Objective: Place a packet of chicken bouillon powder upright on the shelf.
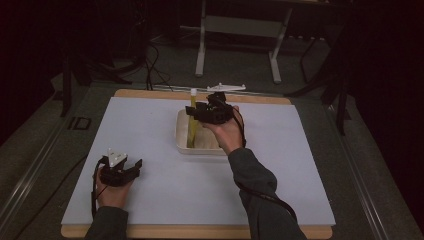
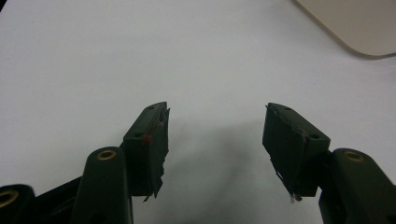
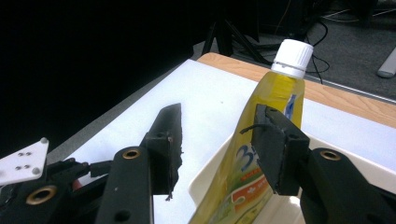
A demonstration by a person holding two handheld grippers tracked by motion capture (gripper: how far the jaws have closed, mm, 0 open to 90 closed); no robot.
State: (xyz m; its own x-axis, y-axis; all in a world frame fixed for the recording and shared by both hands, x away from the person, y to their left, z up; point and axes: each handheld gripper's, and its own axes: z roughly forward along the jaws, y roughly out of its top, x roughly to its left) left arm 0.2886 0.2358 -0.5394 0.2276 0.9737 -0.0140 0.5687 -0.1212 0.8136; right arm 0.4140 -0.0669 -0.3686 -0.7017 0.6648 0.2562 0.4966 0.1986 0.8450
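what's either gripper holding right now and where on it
Nothing is clamped. The right gripper stands open by the yellow bottle in the tray, one jaw against its upper body, the other clear. The left gripper is open over bare table.

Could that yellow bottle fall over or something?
It might. The yellow bottle stands upright in the shallow white tray, and the right gripper is open, with just one jaw against the bottle's side, so a small nudge could tip it over the low rim. Closing from here could also pinch it off-centre and let it slip or twist. The left gripper rests open on the table, too far away to steady the tray.
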